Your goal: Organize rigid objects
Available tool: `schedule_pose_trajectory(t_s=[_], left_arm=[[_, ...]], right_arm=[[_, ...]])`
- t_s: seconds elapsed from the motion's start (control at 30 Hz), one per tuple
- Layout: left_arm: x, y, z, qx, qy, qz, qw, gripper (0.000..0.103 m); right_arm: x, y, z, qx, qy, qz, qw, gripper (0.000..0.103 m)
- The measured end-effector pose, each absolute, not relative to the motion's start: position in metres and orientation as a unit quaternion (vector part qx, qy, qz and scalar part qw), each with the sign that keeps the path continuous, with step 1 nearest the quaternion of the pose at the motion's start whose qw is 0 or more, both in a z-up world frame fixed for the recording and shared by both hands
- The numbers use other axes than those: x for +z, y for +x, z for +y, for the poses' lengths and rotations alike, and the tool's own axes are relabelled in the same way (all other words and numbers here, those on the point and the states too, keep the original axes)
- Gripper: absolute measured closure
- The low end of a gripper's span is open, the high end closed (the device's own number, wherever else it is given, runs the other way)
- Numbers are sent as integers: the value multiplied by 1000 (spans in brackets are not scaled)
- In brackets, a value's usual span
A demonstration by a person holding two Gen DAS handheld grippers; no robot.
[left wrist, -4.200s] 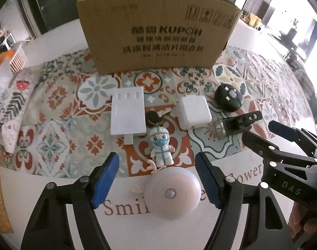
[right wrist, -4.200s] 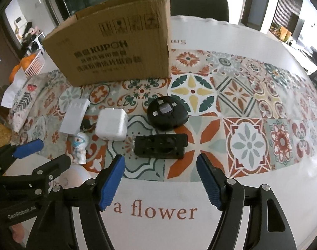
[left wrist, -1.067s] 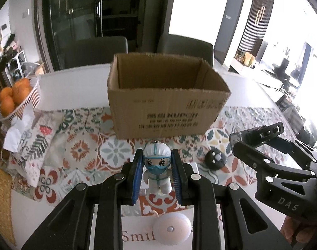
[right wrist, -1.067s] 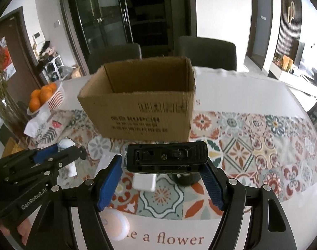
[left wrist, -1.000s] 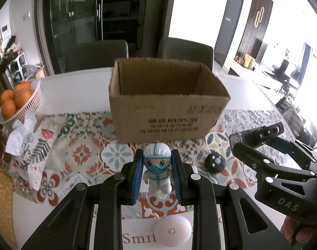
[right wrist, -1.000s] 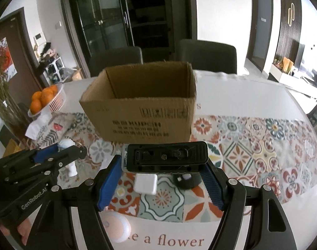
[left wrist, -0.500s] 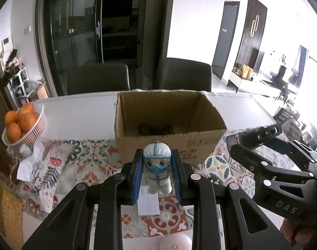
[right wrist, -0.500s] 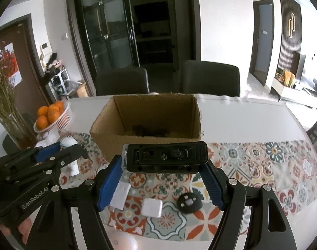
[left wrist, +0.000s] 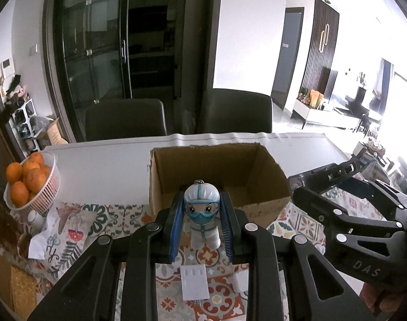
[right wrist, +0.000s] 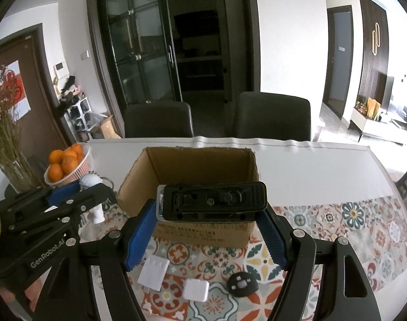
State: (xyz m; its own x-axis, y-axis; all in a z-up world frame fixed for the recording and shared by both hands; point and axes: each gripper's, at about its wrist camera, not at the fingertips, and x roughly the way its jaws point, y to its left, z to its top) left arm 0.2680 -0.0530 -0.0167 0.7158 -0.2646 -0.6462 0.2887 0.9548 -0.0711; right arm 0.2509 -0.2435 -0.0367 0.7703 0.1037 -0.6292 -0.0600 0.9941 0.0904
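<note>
While hovering before the cardboard box point(left wrist: 216, 179) — left gripper point(left wrist: 202, 224) clenching the figurine point(left wrist: 202, 214), right gripper point(right wrist: 211, 227) clamping the black mount point(right wrist: 212, 200) — lining both up for dropping in.

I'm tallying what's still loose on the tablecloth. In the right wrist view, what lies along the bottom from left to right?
White flat adapter → white square charger → black round device.

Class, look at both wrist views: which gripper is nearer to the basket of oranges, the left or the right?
Left. The left gripper, shut on the figurine, sits just in front of the basket of oranges. The right gripper, holding the black device, is across at the cardboard box.
</note>
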Motion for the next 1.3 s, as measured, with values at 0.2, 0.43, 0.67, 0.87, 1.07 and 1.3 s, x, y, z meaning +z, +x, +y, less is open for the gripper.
schedule_pose_trajectory(t_s=[0.2,0.43,0.67,0.87,1.07,1.3], left_arm=[[-9,286,-56,-150,21,348,925,77],[-3,308,-61,-152,21,356,922,77],[-2,330,-68,-155,22,367,917,77],[-7,352,-73,-155,31,383,910,77],[-17,371,-80,-168,35,404,898,77],[-39,391,-82,-166,46,440,881,77]], right_arm=[[-29,268,-243,45,31,332,942,29],[-25,292,-244,42,22,337,940,29],[-23,318,-250,47,23,354,934,29],[-30,340,-250,52,17,379,924,29],[-43,360,-251,59,10,405,912,29],[-62,383,-251,62,-3,436,898,29]])
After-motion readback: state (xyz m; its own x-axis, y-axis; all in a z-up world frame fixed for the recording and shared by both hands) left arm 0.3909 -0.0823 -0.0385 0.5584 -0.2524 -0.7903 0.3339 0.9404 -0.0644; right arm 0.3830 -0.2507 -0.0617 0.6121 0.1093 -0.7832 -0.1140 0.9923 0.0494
